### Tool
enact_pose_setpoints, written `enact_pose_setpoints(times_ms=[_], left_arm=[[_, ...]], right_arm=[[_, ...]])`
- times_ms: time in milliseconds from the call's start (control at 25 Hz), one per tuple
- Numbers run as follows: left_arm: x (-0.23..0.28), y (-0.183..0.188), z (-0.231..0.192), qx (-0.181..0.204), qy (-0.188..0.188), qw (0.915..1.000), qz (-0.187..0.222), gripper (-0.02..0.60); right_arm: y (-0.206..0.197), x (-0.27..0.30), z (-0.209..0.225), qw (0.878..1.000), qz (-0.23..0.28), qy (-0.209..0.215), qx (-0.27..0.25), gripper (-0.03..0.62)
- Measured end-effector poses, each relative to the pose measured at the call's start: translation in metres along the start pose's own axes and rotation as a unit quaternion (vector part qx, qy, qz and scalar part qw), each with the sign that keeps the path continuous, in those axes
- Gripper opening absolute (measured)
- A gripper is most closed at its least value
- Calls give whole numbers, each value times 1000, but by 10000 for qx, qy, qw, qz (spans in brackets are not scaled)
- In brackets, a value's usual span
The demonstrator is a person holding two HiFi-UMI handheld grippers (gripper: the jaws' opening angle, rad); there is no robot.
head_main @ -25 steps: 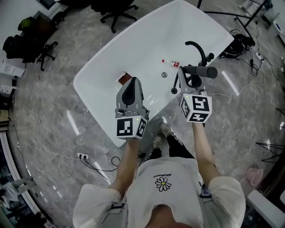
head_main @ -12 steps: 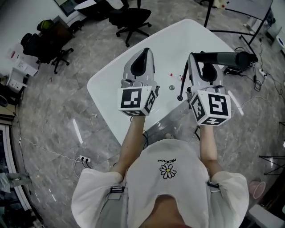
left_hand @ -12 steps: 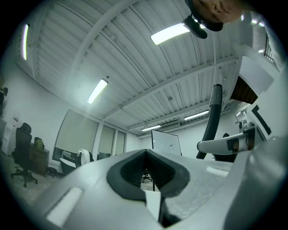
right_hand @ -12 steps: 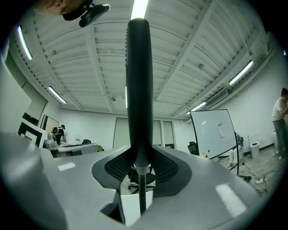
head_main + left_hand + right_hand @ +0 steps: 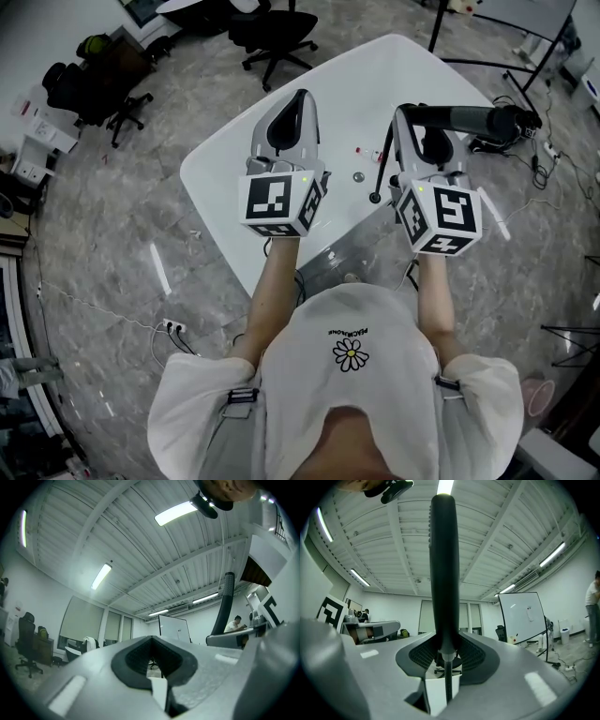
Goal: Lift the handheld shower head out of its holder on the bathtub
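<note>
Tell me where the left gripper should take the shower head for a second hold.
Probably the black handle of the shower head beyond the right gripper, which clamps its hose end. It is a straight, even rod, so come from the side, across its length. The left gripper has its jaws together; open them first.

**A bathtub set down in an open-plan office lab**

This is a work floor, not a bathroom. The white bathtub (image 5: 220, 169) stands alone on a polished grey stone floor (image 5: 112, 225). Black office chairs (image 5: 272, 33) on castors stand at the far side, and a power strip (image 5: 171, 328) with trailing cables lies near left. Overhead runs a ribbed metal ceiling (image 5: 117, 531) hung with strip lights (image 5: 177, 513). A whiteboard (image 5: 524, 616) on a stand sits further back.
</note>
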State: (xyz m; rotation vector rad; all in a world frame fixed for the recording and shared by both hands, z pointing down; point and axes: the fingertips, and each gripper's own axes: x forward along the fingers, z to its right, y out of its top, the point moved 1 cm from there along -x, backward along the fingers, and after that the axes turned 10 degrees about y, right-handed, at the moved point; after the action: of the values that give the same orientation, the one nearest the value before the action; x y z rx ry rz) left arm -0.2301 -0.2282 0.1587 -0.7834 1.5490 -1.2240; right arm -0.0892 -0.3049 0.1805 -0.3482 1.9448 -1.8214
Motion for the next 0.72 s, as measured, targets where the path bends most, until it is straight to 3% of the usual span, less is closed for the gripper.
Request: enact_pose_setpoints(times_ms=[720], left_arm=[[-5,-1,0,104,117,9999,53,0]], right_arm=[[1,1,-2,9995,110,231,-179,150]])
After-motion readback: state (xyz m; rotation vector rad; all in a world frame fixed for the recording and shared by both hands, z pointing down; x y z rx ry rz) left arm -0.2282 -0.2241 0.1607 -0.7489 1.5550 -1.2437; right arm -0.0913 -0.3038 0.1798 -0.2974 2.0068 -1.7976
